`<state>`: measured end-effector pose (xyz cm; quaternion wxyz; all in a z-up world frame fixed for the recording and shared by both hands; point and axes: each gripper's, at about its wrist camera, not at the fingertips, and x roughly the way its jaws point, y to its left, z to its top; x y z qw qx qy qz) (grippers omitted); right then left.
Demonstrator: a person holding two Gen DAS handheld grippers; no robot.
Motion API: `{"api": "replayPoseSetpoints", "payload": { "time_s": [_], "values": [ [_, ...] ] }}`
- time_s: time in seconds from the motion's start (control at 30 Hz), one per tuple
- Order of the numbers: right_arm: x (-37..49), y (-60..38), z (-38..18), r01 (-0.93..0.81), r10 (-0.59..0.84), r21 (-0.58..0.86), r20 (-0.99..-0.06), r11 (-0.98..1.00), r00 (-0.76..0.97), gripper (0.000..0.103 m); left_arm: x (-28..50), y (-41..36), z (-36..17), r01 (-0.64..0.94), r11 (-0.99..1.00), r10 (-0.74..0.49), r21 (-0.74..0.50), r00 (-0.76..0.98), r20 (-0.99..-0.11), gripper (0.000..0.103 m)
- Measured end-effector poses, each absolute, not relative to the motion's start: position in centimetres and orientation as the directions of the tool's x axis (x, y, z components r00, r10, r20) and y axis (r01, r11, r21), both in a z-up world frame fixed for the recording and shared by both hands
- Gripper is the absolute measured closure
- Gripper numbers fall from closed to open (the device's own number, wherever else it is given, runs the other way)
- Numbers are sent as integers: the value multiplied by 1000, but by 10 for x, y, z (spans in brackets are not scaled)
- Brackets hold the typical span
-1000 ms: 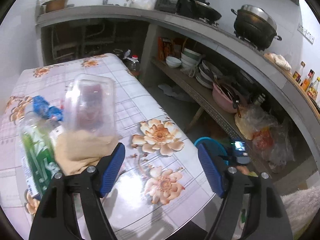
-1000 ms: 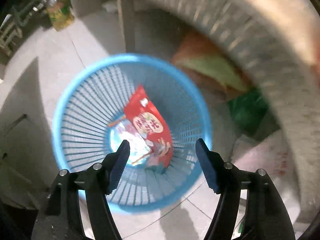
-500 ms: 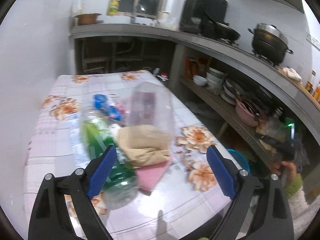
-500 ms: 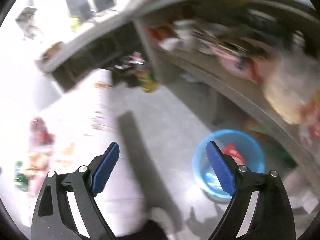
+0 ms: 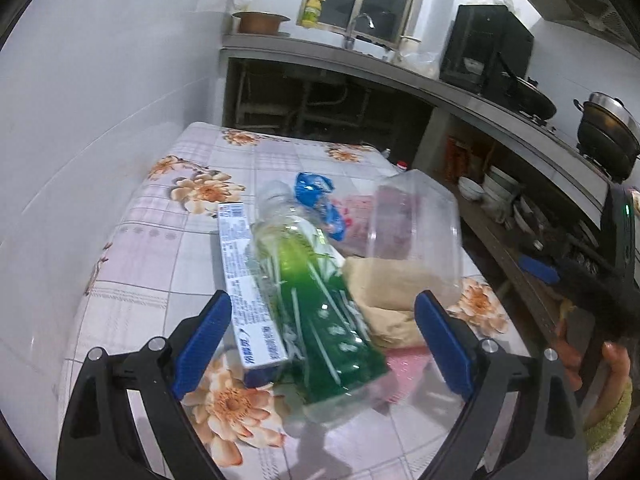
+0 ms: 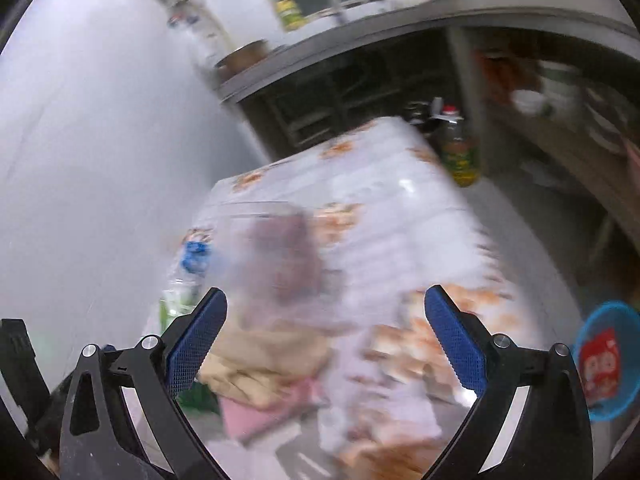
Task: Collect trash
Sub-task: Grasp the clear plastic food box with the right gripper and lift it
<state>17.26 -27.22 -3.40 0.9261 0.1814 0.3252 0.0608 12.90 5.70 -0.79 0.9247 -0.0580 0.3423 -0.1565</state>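
Observation:
Trash lies heaped on the flowered table (image 5: pixel 160 248). There is a green plastic bottle (image 5: pixel 320 304) on its side, a long white toothpaste box (image 5: pixel 248 288), a clear plastic tub (image 5: pixel 416 232), a crumpled beige wad (image 5: pixel 392 292), a blue wrapper (image 5: pixel 316 196) and a pink cloth (image 5: pixel 404 364). My left gripper (image 5: pixel 322 304) hangs open over the bottle, its pads clear of it. My right gripper (image 6: pixel 325 294) has its jaws opening with nothing between them. It points at the blurred tub (image 6: pixel 280 248) and beige wad (image 6: pixel 264 356).
A blue mesh basket (image 6: pixel 600 308) stands on the floor right of the table with a red packet (image 6: pixel 598 364) inside. A kitchen counter (image 5: pixel 460 92) with pots and shelves of dishes runs along the right. A white wall borders the left. A hand (image 5: pixel 612 364) shows at the right edge.
The left view swung so the bottle and box now sit between its wider jaws. The right gripper rose from over the blue basket to face the table, and its jaws widened.

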Motion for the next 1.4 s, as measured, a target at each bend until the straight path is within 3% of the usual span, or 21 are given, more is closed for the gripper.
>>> {"api": "replayPoseSetpoints", "payload": {
  "time_s": [0.2, 0.8, 0.97, 1.23, 1.4],
  "values": [
    [211, -222, -43, 45, 168, 302, -640, 952, 749, 8, 142, 71, -18, 227, 942, -333, -246, 713, -617, 13],
    [222, -184, -56, 95, 138, 280, -708, 955, 693, 8, 154, 84, -30, 238, 922, -382, -306, 695, -609, 13],
    [217, -195, -53, 63, 207, 346, -687, 936, 697, 25, 147, 86, -31, 272, 906, -418, -325, 694, -586, 13],
    [198, -216, -36, 37, 255, 422, -612, 906, 749, 27, 124, 66, -15, 429, 859, -511, -278, 695, -506, 13],
    [177, -243, -20, 38, 243, 436, -569, 899, 786, 27, 120, 41, -8, 515, 832, -539, -206, 662, -521, 13]
  ]
}}
